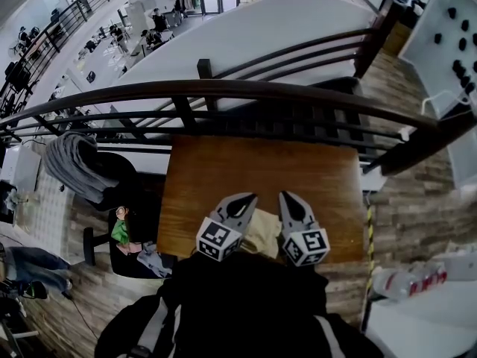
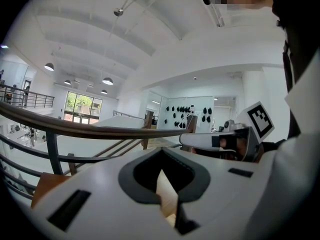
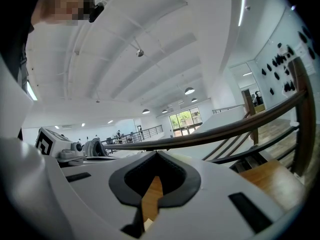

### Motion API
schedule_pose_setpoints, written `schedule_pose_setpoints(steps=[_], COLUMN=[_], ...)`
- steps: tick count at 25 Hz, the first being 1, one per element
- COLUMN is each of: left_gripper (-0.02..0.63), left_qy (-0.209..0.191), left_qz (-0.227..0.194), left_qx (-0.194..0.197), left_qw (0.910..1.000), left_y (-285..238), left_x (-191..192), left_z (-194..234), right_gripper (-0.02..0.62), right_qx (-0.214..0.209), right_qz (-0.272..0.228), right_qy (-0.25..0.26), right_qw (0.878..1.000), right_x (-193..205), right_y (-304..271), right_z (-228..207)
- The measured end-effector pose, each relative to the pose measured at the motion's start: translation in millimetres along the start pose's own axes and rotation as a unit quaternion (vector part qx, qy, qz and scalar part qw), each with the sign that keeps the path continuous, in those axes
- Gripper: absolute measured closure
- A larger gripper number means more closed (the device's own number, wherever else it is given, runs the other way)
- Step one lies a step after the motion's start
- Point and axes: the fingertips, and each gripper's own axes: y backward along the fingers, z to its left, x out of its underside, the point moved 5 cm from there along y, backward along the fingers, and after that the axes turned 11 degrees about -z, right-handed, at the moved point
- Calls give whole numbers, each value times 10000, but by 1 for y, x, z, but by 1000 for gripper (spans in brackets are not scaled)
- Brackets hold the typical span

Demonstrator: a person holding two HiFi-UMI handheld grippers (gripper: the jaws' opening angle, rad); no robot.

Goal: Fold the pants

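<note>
A small heap of pale beige cloth, the pants (image 1: 262, 233), lies at the front edge of the brown wooden table (image 1: 261, 170). It sits between the bodies of my two grippers. My left gripper (image 1: 250, 198) and my right gripper (image 1: 287, 196) point away from me over the table, side by side, tips ahead of the cloth. Both have their jaws closed together, and no cloth shows between the tips. In the left gripper view the left gripper (image 2: 162, 154) has its jaws met, and the right gripper (image 3: 156, 154) looks the same in its own view. Only a pale strip shows through each gap.
A dark curved railing (image 1: 223, 92) runs just beyond the table's far edge, with a drop to a lower floor behind it. A chair draped with a grey garment (image 1: 74, 162) stands at the left, with a dark seat holding clothes (image 1: 134, 241) below it. Bottles (image 1: 406, 280) lie at the right.
</note>
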Motion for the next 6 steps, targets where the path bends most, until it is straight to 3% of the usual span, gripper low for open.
schedule_pose_setpoints(steps=[6], left_gripper=[603], left_qy=[40], left_qz=[-5], left_qx=[-27], left_qw=[10000], left_y=[-2], left_x=[1], left_z=[3], right_gripper=[592], right_qx=[32], right_qz=[66], right_qy=[-49], right_qw=[10000], right_x=[4], right_y=[-3], right_z=[-4])
